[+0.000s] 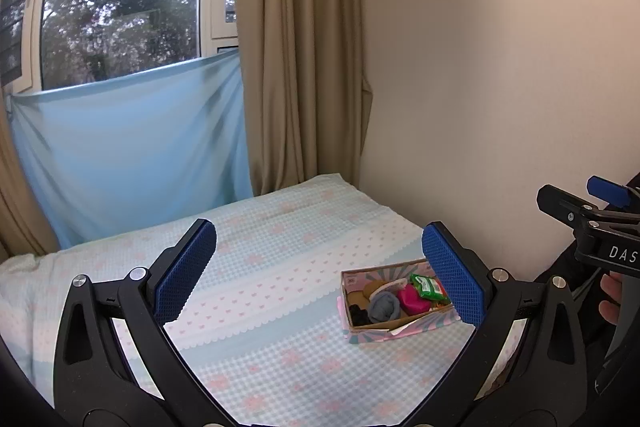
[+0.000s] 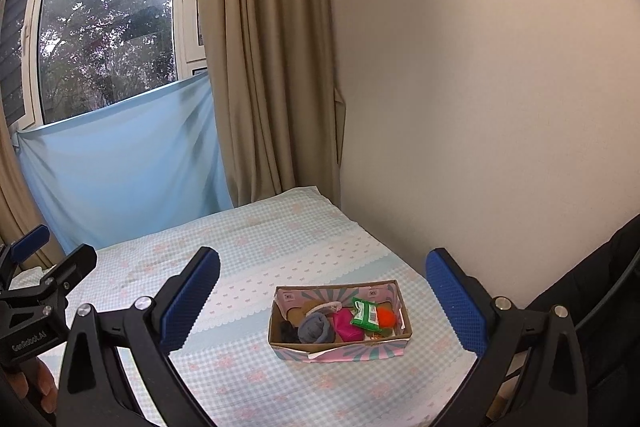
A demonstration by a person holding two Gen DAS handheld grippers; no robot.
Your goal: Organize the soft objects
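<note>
With both the left gripper [image 1: 320, 275] and right gripper [image 2: 324, 299] held spread and empty, the soft objects [image 2: 340, 321] are seen packed in the box [image 2: 340, 349] near the bed's [image 2: 248, 235] right edge, where a careless grab could tip it off.

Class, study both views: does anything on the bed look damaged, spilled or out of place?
Only the cardboard box: its near front wall is creased and torn, with a flap bent outward. The soft items sit inside; nothing has spilled onto the bedsheet.

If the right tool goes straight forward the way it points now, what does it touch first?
Probably the bed cover, a little beyond the cardboard box of soft things. The open right tool holds nothing and the air ahead looks free. Depth is unclear, so it might meet the box's far wall first.
</note>
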